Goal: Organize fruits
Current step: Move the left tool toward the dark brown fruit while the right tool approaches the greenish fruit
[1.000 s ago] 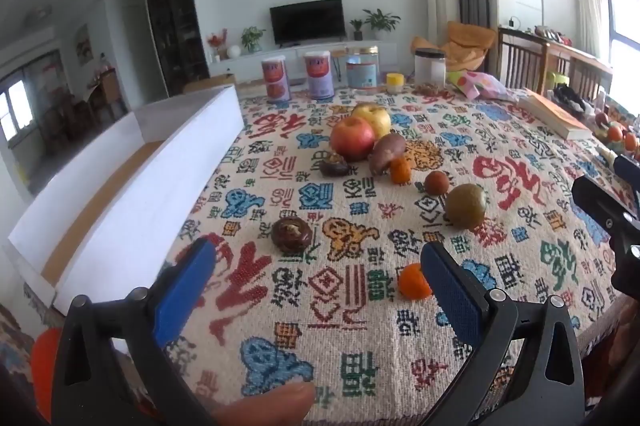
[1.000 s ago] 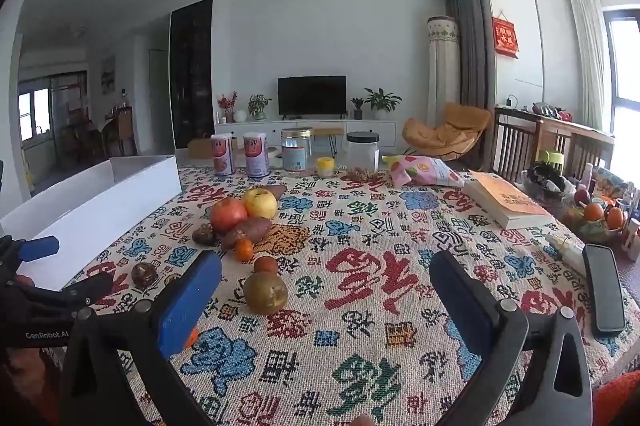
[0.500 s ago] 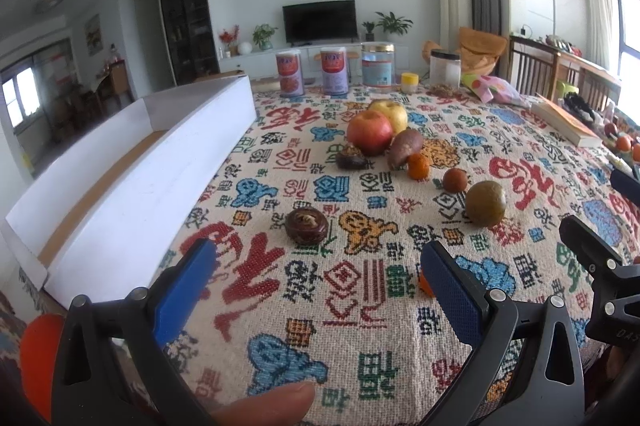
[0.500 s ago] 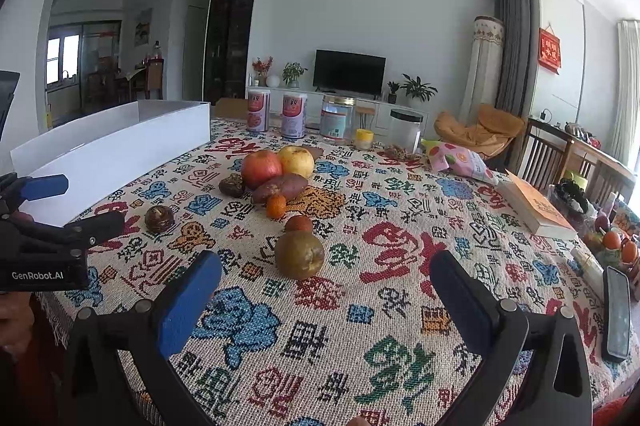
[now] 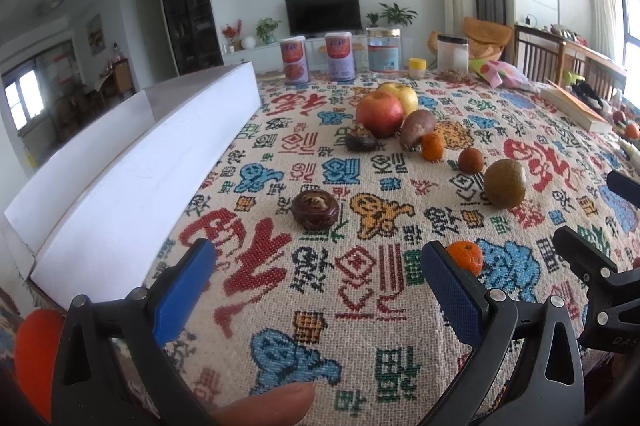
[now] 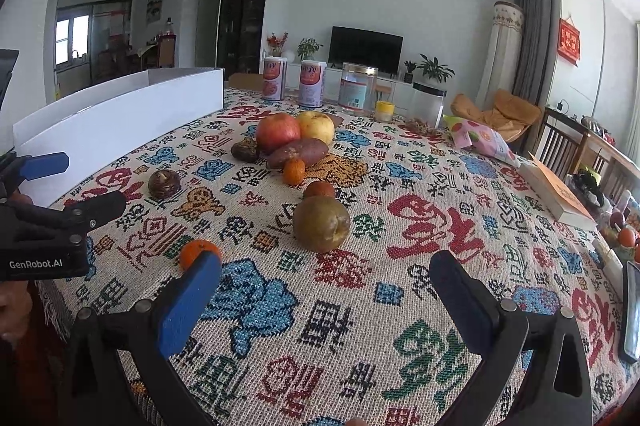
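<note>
While our two tools hang over the near edge of the desk [image 6: 400, 310], the white box [image 5: 132, 185] along its left side shows only its walls, so we cannot tell what lies inside. Our left tool [image 5: 316, 278] is spread wide with nothing between its fingers, and so is our right tool [image 6: 324, 290]. Scattered on the patterned cloth are a red apple [image 6: 277, 133], yellow apple [image 6: 317, 125], sweet potato [image 6: 298, 153], brownish pear [image 6: 321, 224] and a small mandarin [image 5: 465, 256] just beside our left tool's right finger. Since a second ago both cameras have drawn closer to the fruit, which has not moved.
</note>
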The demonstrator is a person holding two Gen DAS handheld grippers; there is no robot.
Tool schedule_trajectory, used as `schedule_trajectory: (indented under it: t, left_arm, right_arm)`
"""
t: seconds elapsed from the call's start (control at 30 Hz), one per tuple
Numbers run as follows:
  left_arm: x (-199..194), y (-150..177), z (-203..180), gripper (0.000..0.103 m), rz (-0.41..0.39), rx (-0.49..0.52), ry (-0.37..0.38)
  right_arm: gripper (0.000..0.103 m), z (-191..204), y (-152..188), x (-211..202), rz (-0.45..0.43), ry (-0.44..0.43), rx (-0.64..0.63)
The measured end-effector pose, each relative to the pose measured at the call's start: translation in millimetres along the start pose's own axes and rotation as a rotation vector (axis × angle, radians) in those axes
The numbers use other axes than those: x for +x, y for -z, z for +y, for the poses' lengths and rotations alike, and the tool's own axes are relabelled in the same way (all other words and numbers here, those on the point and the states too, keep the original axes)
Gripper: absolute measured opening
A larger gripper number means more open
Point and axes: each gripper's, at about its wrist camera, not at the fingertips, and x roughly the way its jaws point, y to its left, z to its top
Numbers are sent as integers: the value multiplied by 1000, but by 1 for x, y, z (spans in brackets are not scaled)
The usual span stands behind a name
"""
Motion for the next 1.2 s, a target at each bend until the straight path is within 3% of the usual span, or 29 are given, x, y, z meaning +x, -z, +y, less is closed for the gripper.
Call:
schedule_trajectory:
  t: [0.6,1.2]
  left_arm:
    - [2,4,2,103,5,-4,-3]
    - [25,13,6,103,121,-25,11]
  right_arm:
    - [103,-5,0,0,-11,19,2]
    - [103,-6,1,1,-7,26,3]
